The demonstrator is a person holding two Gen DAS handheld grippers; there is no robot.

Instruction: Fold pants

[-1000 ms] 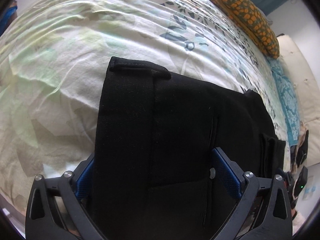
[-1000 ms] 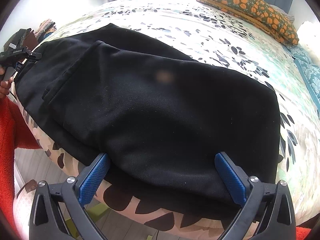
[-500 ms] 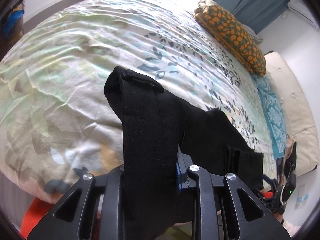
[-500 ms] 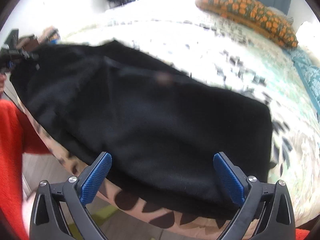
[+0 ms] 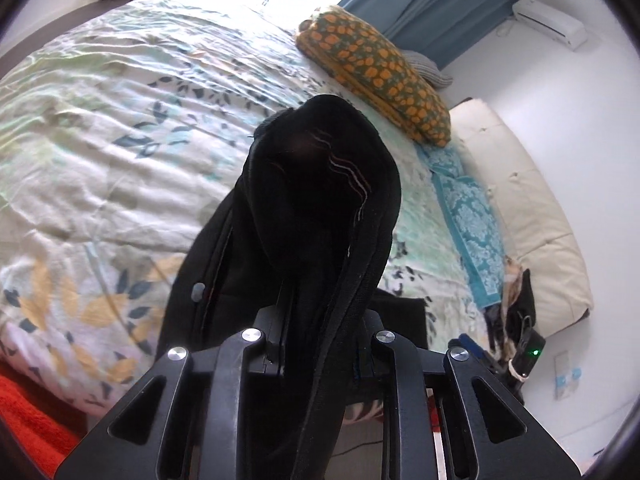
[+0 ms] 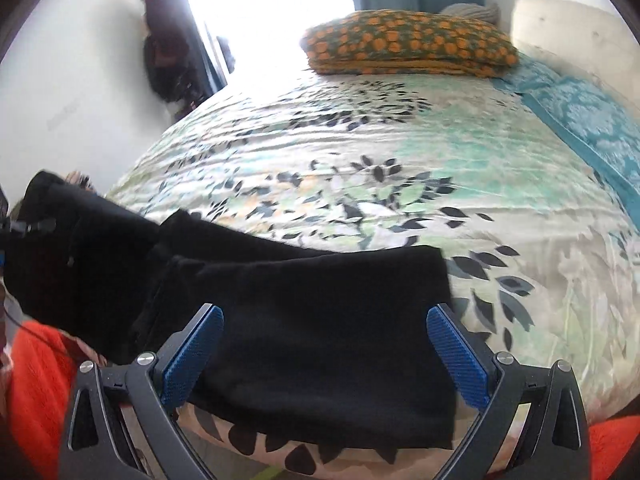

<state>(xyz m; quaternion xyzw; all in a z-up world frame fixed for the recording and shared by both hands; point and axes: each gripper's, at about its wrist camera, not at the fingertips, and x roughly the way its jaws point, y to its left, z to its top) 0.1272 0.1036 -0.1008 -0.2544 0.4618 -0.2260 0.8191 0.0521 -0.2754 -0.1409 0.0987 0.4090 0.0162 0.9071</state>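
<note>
The black pants [image 6: 304, 320] lie folded on the near edge of the bed, their left end lifted. My left gripper [image 5: 320, 354] is shut on the waist end of the pants [image 5: 320, 208], which bunches up and stands above the fingers, hiding the pads. My right gripper [image 6: 326, 354] is open, its blue pads [image 6: 456, 356] on either side of the folded leg end, low over the cloth at the bed's front edge. The left gripper also shows small at the far left in the right wrist view [image 6: 16, 228].
The bed has a floral cover [image 6: 400, 168]. An orange patterned pillow [image 6: 412, 42] and a teal patterned cloth [image 6: 592, 120] lie at its far side. A cream cushion [image 5: 532, 208] is beyond them. Orange-red fabric [image 6: 36, 384] is at the bed's near side.
My left gripper shut on the waist end and lifted it off the bed, bunching the cloth. My right gripper stayed open and dropped lower toward the leg end.
</note>
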